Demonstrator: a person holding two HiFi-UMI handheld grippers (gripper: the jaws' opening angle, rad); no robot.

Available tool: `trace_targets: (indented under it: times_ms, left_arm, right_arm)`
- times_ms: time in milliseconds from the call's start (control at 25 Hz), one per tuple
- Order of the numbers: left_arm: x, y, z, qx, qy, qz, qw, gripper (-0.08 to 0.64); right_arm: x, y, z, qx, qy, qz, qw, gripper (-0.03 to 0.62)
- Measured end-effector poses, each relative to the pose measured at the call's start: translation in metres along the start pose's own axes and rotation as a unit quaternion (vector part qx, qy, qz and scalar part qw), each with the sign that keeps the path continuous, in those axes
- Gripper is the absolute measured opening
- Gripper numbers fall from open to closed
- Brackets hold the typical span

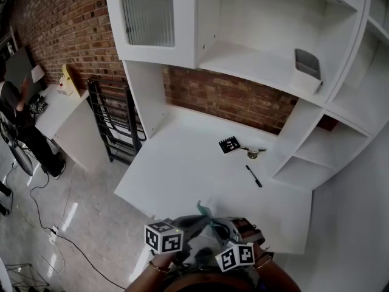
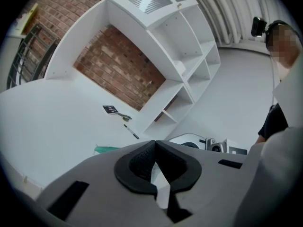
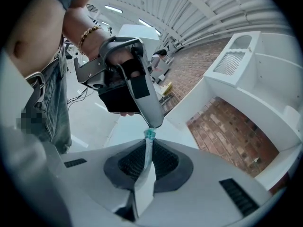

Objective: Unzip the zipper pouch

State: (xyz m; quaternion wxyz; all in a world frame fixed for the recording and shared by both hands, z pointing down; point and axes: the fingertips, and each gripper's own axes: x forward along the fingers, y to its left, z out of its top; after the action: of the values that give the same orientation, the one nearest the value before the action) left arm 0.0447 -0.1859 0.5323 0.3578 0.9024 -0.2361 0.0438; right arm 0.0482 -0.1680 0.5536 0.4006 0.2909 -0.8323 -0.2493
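The zipper pouch (image 1: pixel 205 213) is thin and whitish with a teal zipper edge, and it hangs between my two grippers over the desk's near edge. My right gripper (image 3: pixel 149 143) is shut on the pouch (image 3: pixel 147 161), whose flat edge runs up between the pads to a teal zipper end (image 3: pixel 150 135). My left gripper (image 3: pixel 154 119) meets that teal end with its tip. In the left gripper view the left gripper (image 2: pixel 155 143) is shut, with white material (image 2: pixel 161 183) in the gap below the pads and a teal bit (image 2: pixel 106 149) beside it. In the head view the left gripper (image 1: pixel 200 219) and the right gripper (image 1: pixel 222 225) sit close together.
The white desk (image 1: pixel 182 163) carries a black marker tag (image 1: pixel 229 145), keys (image 1: pixel 253 153) and a pen (image 1: pixel 254 176). A grey bin (image 1: pixel 307 66) stands on a shelf above. A black rack (image 1: pixel 112 126) leans left of the desk, and a person (image 1: pixel 18 114) stands far left.
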Motion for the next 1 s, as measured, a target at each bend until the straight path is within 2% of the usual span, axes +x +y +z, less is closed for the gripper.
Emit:
trace_targets:
  times_ms: [80,160,320,400,520,720,1000]
  left_arm:
    - [-0.001,0.0,0.0,-0.006,-0.004,-0.002,1.0,0.002]
    - [0.0,0.001,-0.001,0.006,-0.001,0.006,1.0,0.002]
    - [-0.008,0.024,-0.001,0.029,0.001,0.066,0.9974,0.0]
    - [-0.017,0.031,0.001,0.021,0.0,0.065,0.9976,0.0]
    - [-0.019,0.027,0.006,0.038,0.009,0.065,0.9971,0.0]
    - [-0.021,0.027,0.008,0.023,-0.007,0.068,0.9974,0.0]
    - [-0.023,0.029,0.008,0.028,-0.012,0.084,0.996,0.0]
  right_arm:
    - [0.001,0.001,0.001,0.004,-0.003,0.001,1.0,0.02]
    - [0.001,0.002,0.0,0.025,-0.008,0.007,1.0,0.02]
    - [-0.009,-0.002,0.009,0.057,-0.04,0.005,0.998,0.015]
    - [-0.013,-0.004,0.013,0.071,-0.05,0.009,0.996,0.015]
    - [-0.013,-0.005,0.014,0.077,-0.054,0.012,0.996,0.015]
    - [-0.014,-0.005,0.017,0.074,-0.058,0.01,0.995,0.015]
    - [-0.019,-0.004,0.019,0.063,-0.064,0.013,0.996,0.015]
